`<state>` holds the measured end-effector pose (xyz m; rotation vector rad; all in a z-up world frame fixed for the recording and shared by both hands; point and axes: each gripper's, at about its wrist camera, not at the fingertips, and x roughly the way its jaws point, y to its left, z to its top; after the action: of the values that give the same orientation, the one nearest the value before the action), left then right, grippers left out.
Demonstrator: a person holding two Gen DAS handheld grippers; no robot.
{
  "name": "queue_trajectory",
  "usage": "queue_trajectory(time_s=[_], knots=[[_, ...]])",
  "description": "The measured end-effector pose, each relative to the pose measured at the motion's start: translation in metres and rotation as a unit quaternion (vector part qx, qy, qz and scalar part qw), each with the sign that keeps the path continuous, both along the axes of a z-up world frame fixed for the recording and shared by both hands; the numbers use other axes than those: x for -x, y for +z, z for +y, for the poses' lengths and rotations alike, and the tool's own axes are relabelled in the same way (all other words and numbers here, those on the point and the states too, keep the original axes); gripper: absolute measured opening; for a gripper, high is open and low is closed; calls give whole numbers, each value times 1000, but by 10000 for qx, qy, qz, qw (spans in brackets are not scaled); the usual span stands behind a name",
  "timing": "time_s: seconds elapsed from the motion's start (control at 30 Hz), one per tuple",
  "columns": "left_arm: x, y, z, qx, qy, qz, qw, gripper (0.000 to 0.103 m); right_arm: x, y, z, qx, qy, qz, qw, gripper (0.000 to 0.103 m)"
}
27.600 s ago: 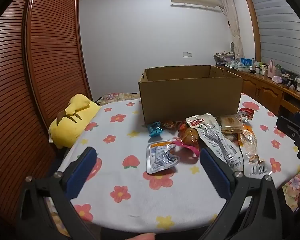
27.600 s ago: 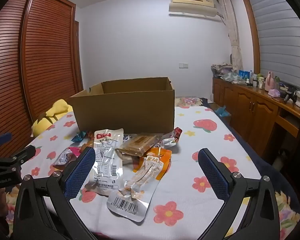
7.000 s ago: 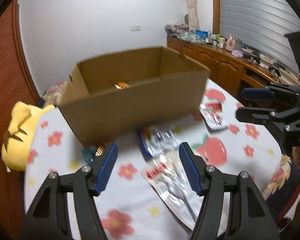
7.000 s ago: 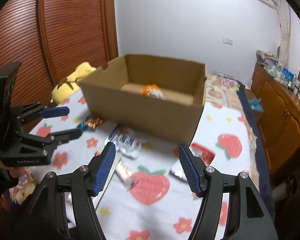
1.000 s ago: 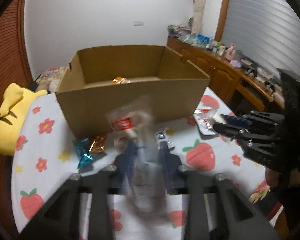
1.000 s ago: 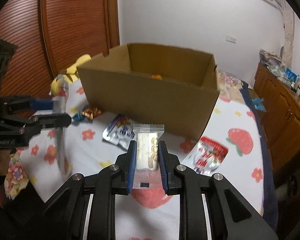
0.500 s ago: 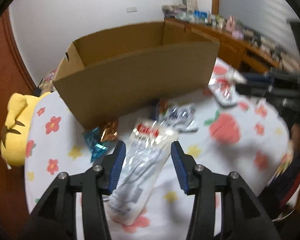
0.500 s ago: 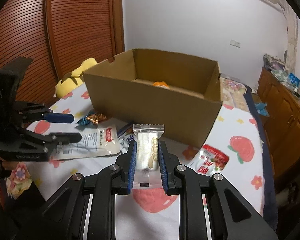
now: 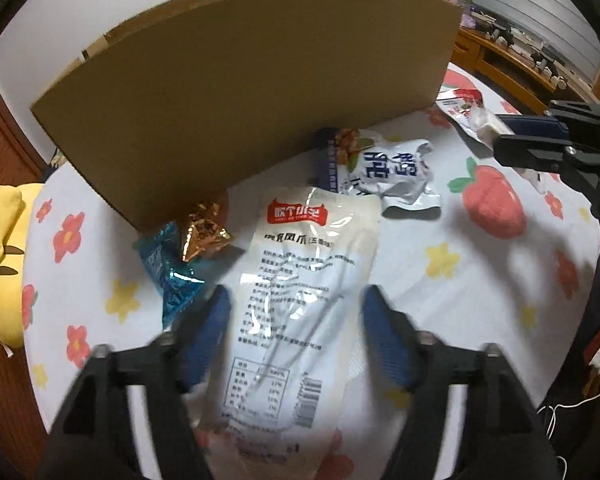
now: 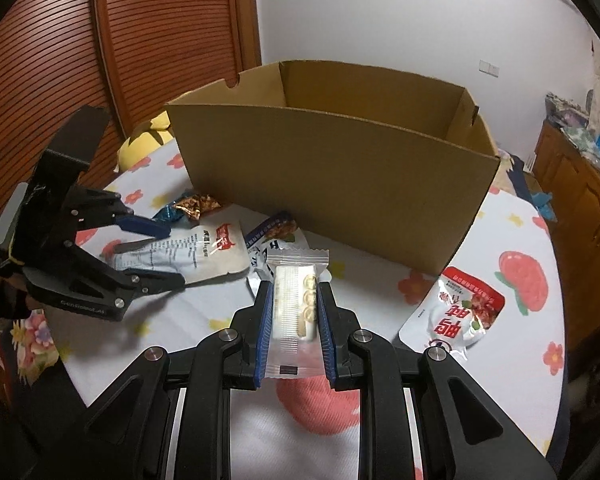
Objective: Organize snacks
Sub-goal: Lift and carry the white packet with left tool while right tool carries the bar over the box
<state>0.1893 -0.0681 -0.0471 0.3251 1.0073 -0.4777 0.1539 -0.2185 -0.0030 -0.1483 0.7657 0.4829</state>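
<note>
A long white snack pouch (image 9: pixel 304 300) with a red label lies flat on the flowered tablecloth, in front of the cardboard box (image 9: pixel 240 80). My left gripper (image 9: pixel 296 320) straddles its near half; its jaws are opening and the blue pads stand clear of the pouch's sides. In the right wrist view the left gripper (image 10: pixel 172 256) sits low at the left over the same pouch (image 10: pixel 208 252). My right gripper (image 10: pixel 295 292) is shut on a small clear-wrapped wafer packet (image 10: pixel 294 300), held above the table before the box (image 10: pixel 340 168).
Blue (image 9: pixel 172 272) and gold (image 9: pixel 206 232) foil candies lie at the box's left corner. A blue-and-white pouch (image 9: pixel 388 168) and a red-and-white pouch (image 10: pixel 456 312) lie by the box's front. A yellow plush (image 9: pixel 4 240) sits at the table's left edge, a wooden sideboard (image 10: pixel 580 184) stands at the right.
The left gripper came down to the table and its jaws spread; the long pouch it carried now lies flat between them. The right gripper keeps its wafer packet.
</note>
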Motion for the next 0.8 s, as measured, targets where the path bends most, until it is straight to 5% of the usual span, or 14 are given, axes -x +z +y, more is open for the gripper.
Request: queue_trajectory(time_s=[0.23, 0.37, 0.53, 0.8], knots=[[-13, -11, 8, 226, 74, 87, 9997, 96, -6, -6, 3, -17, 79, 60, 9999, 20], [-14, -13, 8, 241, 110, 55, 9996, 96, -8, -8, 7, -18, 148, 72, 9999, 20], [-10, -5, 9, 339, 113, 100, 9993, 58, -13, -11, 9, 29, 185, 129, 9997, 20], [7, 8, 29, 650, 337, -21, 9973, 46, -14, -13, 8, 29, 153, 145, 9998, 20]])
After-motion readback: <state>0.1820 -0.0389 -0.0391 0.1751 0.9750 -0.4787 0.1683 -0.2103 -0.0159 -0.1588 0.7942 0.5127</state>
